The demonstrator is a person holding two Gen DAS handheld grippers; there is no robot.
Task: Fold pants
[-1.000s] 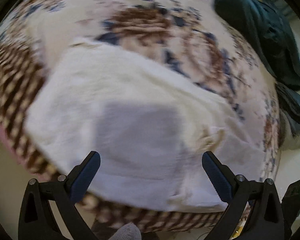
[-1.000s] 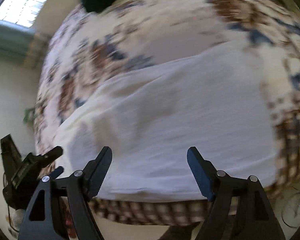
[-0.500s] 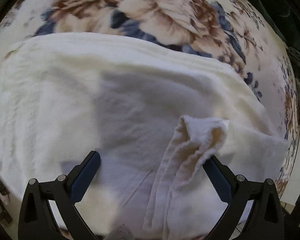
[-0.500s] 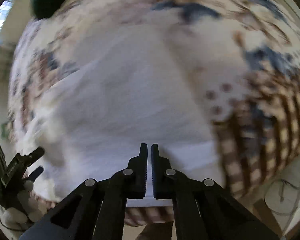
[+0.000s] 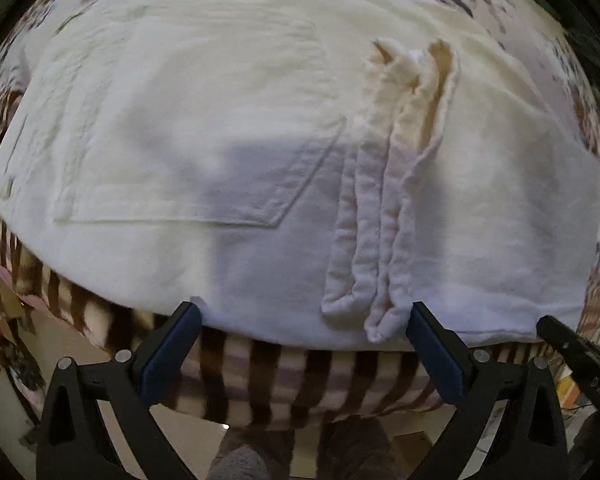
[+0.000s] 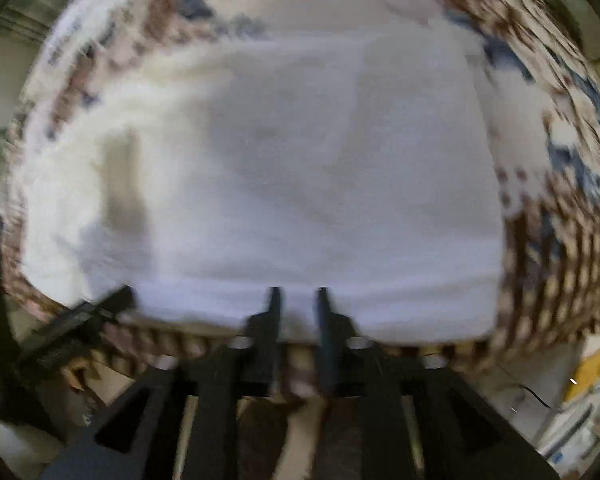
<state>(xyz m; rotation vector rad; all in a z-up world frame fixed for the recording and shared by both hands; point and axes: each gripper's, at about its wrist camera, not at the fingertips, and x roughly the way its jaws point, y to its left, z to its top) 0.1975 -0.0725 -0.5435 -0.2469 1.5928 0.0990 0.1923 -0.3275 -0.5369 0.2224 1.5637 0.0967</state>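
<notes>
On bedspread [image 5: 260, 376], white pants [image 5: 228, 140], left gripper [image 5: 304, 340] jaws wide, right gripper [image 6: 298, 304] jaws narrowly apart.

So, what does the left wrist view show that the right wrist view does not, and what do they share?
Only the left wrist view shows the sewn pocket and the bunched strip of cloth lying on the pants, with the left gripper wide open. Only the right wrist view, which is blurred, shows the right gripper with its fingers close together but a narrow gap left. Both show the white pants on the flowered blanket.
</notes>
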